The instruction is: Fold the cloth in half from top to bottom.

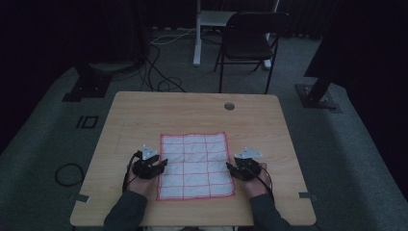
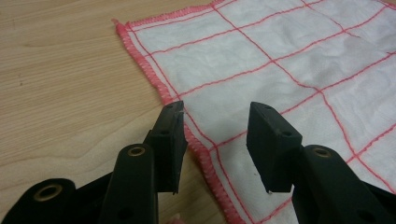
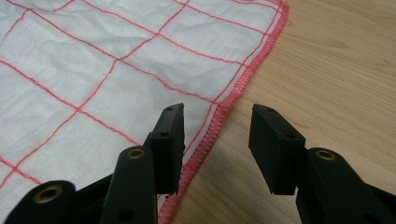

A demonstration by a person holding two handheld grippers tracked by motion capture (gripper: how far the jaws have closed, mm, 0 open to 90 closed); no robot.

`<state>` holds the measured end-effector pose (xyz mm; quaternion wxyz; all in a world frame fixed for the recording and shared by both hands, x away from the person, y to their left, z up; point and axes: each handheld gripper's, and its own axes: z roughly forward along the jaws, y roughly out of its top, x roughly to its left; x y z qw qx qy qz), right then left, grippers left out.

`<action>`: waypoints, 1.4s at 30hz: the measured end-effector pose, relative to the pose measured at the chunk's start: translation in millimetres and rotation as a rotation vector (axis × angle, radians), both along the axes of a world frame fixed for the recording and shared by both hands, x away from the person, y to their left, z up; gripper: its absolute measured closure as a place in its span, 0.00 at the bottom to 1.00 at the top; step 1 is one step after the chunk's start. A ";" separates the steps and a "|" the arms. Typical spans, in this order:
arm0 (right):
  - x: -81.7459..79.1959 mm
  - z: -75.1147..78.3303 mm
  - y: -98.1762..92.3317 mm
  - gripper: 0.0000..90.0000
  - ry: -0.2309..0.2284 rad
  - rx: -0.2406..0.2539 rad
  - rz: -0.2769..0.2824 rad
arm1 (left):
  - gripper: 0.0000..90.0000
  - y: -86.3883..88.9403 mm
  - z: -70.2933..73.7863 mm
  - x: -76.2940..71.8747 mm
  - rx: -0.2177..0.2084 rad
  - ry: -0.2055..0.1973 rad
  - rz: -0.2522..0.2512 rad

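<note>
I see my left tool [image 2: 215,135] and right tool [image 3: 217,140] both agape, empty, each straddling a red hem of the checked cloth [image 1: 195,163] on the worktop [image 1: 144,110].

Dim recording studio or lab: black curtains [image 1: 43,38], floor cables [image 1: 159,72], folding chair [image 1: 250,41], stand bases [image 1: 317,96].
</note>
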<state>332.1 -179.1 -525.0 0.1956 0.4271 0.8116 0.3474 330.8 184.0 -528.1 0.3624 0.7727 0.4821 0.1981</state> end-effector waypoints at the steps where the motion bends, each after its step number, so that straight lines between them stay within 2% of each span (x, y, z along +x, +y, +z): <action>1: -0.1 0.0 0.1 0.62 -0.001 -0.001 0.001 | 0.64 0.2 -0.1 0.0 0.004 0.002 0.000; 13: 0.4 -1.4 -0.1 0.62 0.000 -0.002 -0.001 | 0.62 2.4 -4.5 2.7 0.012 0.033 0.031; 20: -0.3 -1.1 -0.6 0.62 -0.003 -0.004 -0.002 | 0.61 -2.3 -9.6 2.3 0.045 0.055 0.031; 24: -0.6 -1.5 -1.0 0.62 -0.005 -0.011 -0.003 | 0.62 -4.8 -10.8 0.2 0.053 0.041 0.030; 26: -0.7 -2.1 -0.4 0.62 -0.007 -0.017 -0.002 | 0.64 -5.3 -10.7 0.4 0.052 0.042 0.029; 29: -0.8 -2.4 0.2 0.62 -0.005 -0.016 -0.002 | 0.77 -7.6 -9.6 0.0 0.048 0.050 -0.002; 33: -1.2 -1.8 -0.5 0.62 -0.005 -0.015 -0.003 | 0.92 -5.7 -9.3 2.3 0.014 0.072 -0.014; 38: -0.6 -1.3 -1.1 0.62 0.000 -0.002 -0.006 | 0.96 -2.3 -8.8 3.6 -0.003 0.089 -0.020; 42: -0.4 -0.9 0.0 0.62 0.000 0.000 -0.004 | 0.96 3.1 -8.3 4.6 0.002 0.091 -0.012</action>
